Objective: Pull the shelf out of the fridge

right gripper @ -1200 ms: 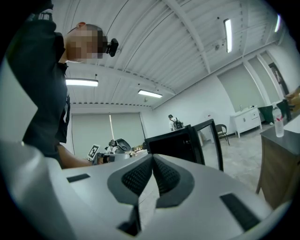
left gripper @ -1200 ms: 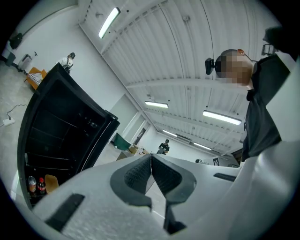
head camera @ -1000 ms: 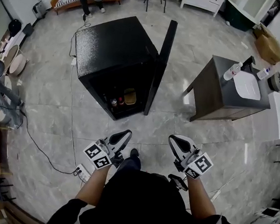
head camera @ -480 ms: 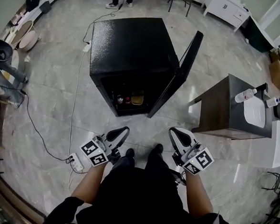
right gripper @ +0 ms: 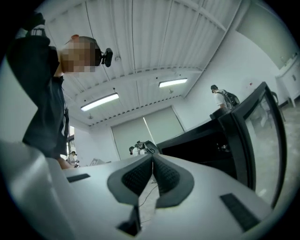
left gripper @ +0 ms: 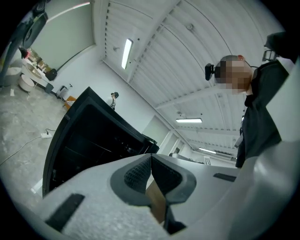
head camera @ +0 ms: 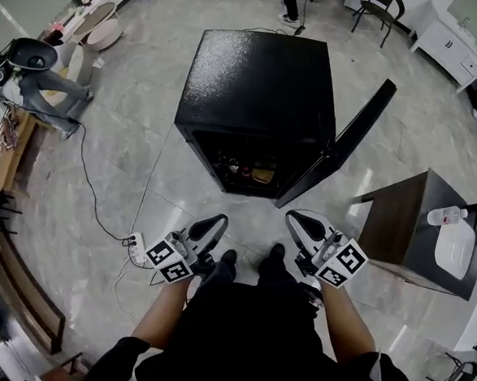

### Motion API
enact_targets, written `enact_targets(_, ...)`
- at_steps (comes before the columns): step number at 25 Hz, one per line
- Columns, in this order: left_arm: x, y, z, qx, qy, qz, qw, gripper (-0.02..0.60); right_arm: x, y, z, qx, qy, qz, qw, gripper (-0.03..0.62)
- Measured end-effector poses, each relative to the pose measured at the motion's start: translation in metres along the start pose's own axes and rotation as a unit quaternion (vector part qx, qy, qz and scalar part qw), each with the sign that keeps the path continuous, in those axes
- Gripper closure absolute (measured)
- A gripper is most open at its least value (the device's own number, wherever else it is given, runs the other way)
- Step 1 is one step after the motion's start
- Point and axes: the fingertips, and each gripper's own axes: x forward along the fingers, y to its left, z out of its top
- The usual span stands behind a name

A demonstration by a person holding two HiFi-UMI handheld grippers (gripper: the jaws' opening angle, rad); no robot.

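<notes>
1. A grey fan (head camera: 38, 53) stands at the far left on the floor (head camera: 129, 129).
2. A cable (head camera: 92, 192) runs from there across the floor to a power strip (head camera: 137, 246), which lies just beside your left tool.
3. Your left tool (head camera: 217, 221) is held low in front of you, pointing at the fridge but well apart from it. Its own view shows the left tool (left gripper: 151, 157) clenched, pads together with nothing between them.
4. Your shoes (head camera: 227, 260) show between the two tools.
5. The black fridge (head camera: 254, 89) stands on the floor straight ahead of you, its front open toward you. In the left tool's view the fridge (left gripper: 93, 140) fills the left side.
6. The shelf (head camera: 243, 180) is inside the fridge, low in the dark opening, and neither tool touches it. Small items (head camera: 240, 168) sit on it; you cannot tell what they are.
7. Your right tool (head camera: 292, 217) is level with the left one and also short of the fridge. Its own view shows the right tool (right gripper: 153, 157) clenched on nothing, pads meeting.
8. The door (head camera: 348, 140) is swung out to the right of the opening. In the right tool's view the door (right gripper: 262, 131) stands at the right.
9. A dark bench (head camera: 399, 229) stands right of the door, with a bottle (head camera: 447, 215) and a white dish (head camera: 454, 251) on it.
</notes>
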Motion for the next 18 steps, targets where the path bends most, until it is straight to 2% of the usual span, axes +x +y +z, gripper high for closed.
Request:
enact_targets(4,0.017,-0.007,-0.008,0.006,-0.01,0.025,0.9996,0.558,0.003,-0.018,0.006,0.018,-0.008,0.036,0.999,0.568)
enact_targets(9,0.036,-0.01,-0.016,0.001,-0.024,0.05,0.9985,0.558,0.007,-0.033,-0.001,0.091,-0.02,0.072,0.993,0.568)
enact_targets(15,0.052,-0.006,-0.019,-0.026,-0.048,0.059,0.9968,0.558,0.004,-0.061,-0.005,0.194,-0.055,0.066,0.977,0.568)
enact_targets(18,0.056,0.003,-0.015,-0.041,-0.059,0.058,0.9957,0.558,0.008,-0.068,-0.009,0.213,-0.064,0.056,0.973,0.568)
